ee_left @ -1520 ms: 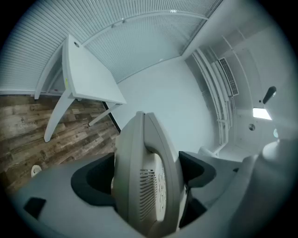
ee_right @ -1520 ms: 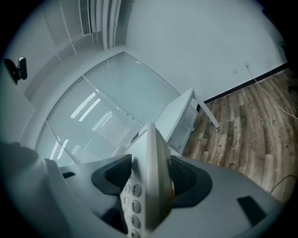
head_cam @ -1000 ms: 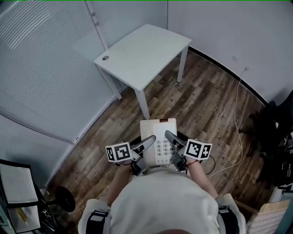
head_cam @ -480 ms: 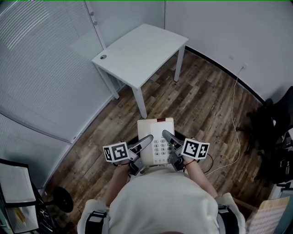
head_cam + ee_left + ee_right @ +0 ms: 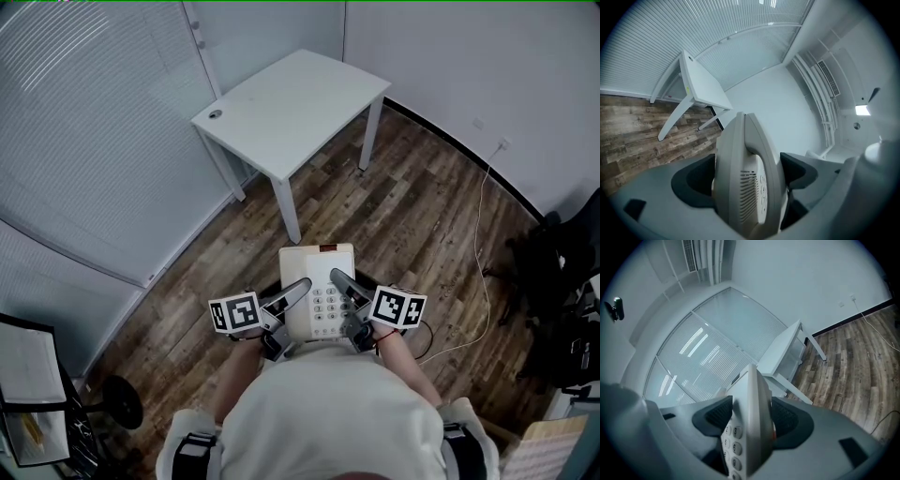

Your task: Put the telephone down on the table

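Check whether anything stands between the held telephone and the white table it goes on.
Nothing visible does. The telephone, clamped in the left gripper and right gripper, has only wood floor between it and the table. The tabletop is bare apart from a small round fitting near one corner.

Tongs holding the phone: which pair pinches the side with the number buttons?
The right tongs: the number buttons on the telephone lie right beside them, while the left tongs pinch the side where the handset rests.
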Demonstrator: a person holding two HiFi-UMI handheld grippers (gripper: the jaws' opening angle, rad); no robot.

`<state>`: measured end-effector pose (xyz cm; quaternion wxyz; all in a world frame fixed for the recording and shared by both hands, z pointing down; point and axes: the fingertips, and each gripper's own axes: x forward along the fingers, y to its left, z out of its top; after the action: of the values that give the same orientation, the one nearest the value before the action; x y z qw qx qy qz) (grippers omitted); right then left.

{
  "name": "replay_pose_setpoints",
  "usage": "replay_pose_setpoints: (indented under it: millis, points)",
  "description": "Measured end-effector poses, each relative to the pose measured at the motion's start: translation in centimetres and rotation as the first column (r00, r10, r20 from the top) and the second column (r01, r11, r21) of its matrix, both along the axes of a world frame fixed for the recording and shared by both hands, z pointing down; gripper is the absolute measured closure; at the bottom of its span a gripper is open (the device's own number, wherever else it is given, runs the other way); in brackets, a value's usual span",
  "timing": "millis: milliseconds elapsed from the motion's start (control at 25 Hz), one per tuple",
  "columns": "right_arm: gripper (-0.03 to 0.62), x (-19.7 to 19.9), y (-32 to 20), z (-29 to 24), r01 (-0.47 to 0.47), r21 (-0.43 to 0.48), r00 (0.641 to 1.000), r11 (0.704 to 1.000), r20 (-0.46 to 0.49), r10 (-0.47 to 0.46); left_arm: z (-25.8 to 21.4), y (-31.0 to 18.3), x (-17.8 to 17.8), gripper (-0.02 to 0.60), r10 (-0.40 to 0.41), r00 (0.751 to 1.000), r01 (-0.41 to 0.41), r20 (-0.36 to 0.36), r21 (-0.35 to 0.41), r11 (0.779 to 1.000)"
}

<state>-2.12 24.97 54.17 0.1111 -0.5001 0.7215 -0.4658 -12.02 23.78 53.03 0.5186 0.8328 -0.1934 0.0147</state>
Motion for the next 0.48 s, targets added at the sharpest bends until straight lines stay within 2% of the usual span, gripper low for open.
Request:
replay_pose_setpoints:
  millis: [480]
  points:
    - [0.324, 0.8, -0.28, 0.43, 0.018, -0.007, 1.0, 1.0, 0.007, -0.018, 0.48, -0.08, 0.79, 0.163, -0.017, 1.0, 0.017, 0.008, -0.012, 1.0]
